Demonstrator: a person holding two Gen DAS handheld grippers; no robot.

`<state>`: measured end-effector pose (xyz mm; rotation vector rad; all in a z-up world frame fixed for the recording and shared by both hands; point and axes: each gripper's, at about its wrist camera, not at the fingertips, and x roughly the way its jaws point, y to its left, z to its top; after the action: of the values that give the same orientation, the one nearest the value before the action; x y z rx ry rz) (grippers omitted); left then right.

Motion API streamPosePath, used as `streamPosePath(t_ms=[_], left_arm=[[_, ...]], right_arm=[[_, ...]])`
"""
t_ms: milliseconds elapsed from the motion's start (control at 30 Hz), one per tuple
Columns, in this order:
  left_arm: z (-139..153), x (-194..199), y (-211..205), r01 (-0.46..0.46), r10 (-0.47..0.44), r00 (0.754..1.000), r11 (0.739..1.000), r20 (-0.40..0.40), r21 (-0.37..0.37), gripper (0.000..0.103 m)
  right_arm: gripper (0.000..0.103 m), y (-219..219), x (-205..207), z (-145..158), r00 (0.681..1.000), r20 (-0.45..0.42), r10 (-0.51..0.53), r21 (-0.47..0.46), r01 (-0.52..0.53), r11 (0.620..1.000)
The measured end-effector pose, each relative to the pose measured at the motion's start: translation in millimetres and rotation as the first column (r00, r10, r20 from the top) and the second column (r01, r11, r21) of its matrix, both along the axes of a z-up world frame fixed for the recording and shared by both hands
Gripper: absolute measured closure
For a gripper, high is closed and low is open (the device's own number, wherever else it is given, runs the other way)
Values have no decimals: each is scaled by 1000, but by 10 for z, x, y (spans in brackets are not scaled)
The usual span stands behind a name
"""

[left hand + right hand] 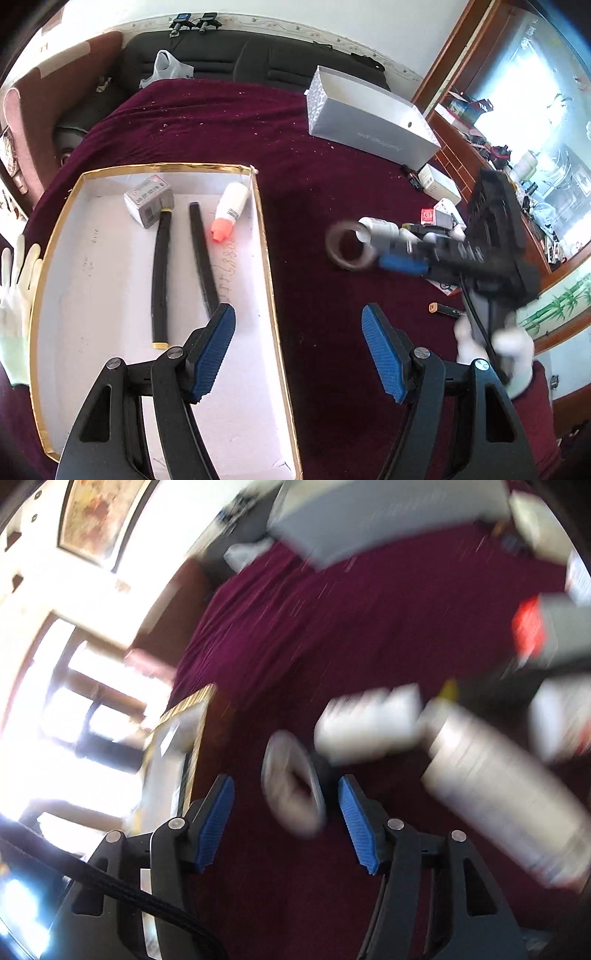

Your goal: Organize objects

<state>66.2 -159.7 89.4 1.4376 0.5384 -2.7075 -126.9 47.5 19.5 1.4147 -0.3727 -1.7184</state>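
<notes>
A white tray with a gold rim (55, 251) lies on the maroon cloth. In it are two black sticks (161, 273), a small grey box (149, 201) and a white bottle with an orange cap (229, 210). My left gripper (299, 350) is open and empty above the tray's right edge. A roll of tape (349, 249) lies on the cloth to the right. My right gripper (286, 823) is open, its jaws on either side of the tape roll (293, 794). The right wrist view is badly blurred. The right gripper (400, 260) also shows beside the roll in the left wrist view.
A grey open box (369, 122) stands at the back right. Small boxes, white bottles (380, 229) and a red-ended pack (532, 627) lie near the tape. A gloved hand (18, 280) rests at the tray's left. A wooden cabinet (480, 155) borders the right.
</notes>
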Motion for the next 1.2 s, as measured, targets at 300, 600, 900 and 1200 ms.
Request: streamPosePath(t_ms=[300,600,900,1200], left_arm=[[-135,-447,234,-18,18,1000,999,-21,-46,38],[-353,-1324,385,-78,81,997,983,7,-167,38],[-648,-1773,502,-60,80,995,962,64,-268,38],[-826,-1854,619,-35,56,996,956,64,-291,42]], right_arm=[[38,748,536,203,958,-218,-187,-28,186,982],[38,1221,447,180,882,-277,-380,-119,361,925],[32,1407,392,288,865,-262,-428,-179,392,902],[31,1499,328,239,867,-217,-448,-205,408,889]])
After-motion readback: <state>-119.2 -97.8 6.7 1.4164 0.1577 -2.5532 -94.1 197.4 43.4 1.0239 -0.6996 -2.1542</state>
